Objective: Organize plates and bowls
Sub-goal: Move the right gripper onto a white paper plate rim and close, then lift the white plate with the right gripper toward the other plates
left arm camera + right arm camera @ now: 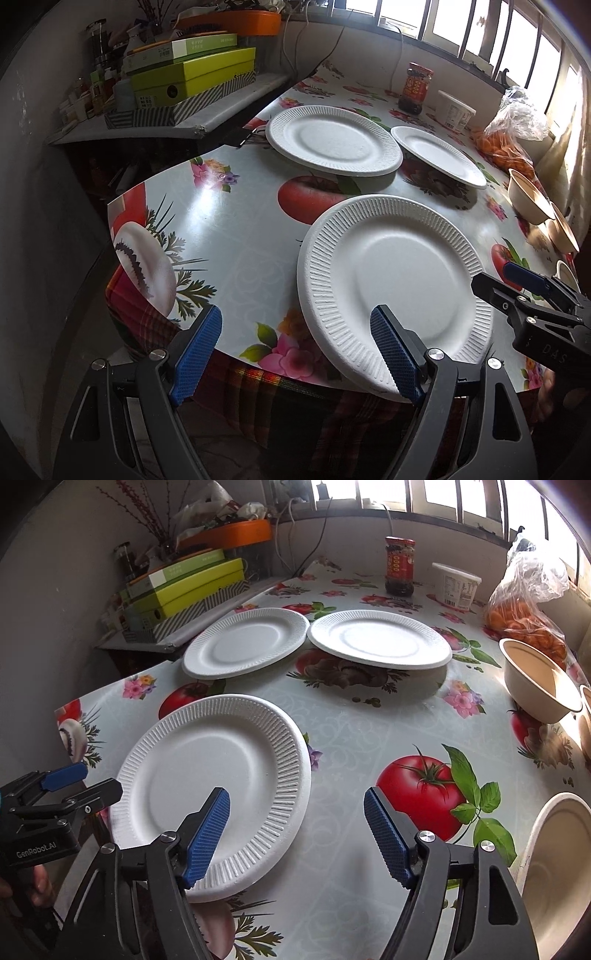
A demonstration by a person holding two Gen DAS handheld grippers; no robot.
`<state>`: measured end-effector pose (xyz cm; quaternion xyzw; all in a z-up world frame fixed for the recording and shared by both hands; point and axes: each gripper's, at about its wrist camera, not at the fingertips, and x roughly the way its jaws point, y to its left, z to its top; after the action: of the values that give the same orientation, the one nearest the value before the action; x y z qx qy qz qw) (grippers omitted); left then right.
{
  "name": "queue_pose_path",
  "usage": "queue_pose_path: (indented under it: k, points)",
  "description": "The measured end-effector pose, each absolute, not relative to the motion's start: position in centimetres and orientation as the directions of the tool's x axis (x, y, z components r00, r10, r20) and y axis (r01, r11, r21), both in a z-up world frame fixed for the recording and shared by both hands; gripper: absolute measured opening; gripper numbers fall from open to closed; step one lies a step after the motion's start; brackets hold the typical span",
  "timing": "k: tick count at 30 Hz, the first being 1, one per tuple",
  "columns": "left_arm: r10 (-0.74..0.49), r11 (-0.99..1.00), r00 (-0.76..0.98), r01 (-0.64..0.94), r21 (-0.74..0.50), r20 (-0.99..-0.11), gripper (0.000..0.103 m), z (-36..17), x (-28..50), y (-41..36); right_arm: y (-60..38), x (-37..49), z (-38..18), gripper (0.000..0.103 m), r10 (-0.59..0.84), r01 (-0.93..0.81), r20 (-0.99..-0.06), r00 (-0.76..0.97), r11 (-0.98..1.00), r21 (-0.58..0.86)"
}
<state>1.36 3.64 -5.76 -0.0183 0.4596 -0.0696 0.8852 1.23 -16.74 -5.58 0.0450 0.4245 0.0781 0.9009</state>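
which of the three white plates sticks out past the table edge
The nearest plate, by both tongs; the two far plates lie fully on the table.

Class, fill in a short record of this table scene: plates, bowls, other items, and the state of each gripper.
plates: three white, near plate at the table edge, two far plates side by side
bowls: tan bowl at right, another nearer
other: sauce jar, white tub, bag of oranges
left gripper: open
right gripper: open, empty
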Motion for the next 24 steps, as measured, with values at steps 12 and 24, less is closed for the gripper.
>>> queue_pose_path:
  k: [12,24]
  points:
    - [-0.216,0.973,0.522,0.191,-0.134,-0.825,0.083,-6.1,3.2,0.7,-17.6,2.5,-6.2,0.033,0.189,-0.087,-0.764,0.616,0.981,0.173]
    - [-0.21,0.973,0.518,0.195,-0.125,-0.829,0.083,-6.1,5.1,-0.2,-19.1,4.2,-6.1,0.02,0.125,0.001,-0.758,0.64,0.987,0.163]
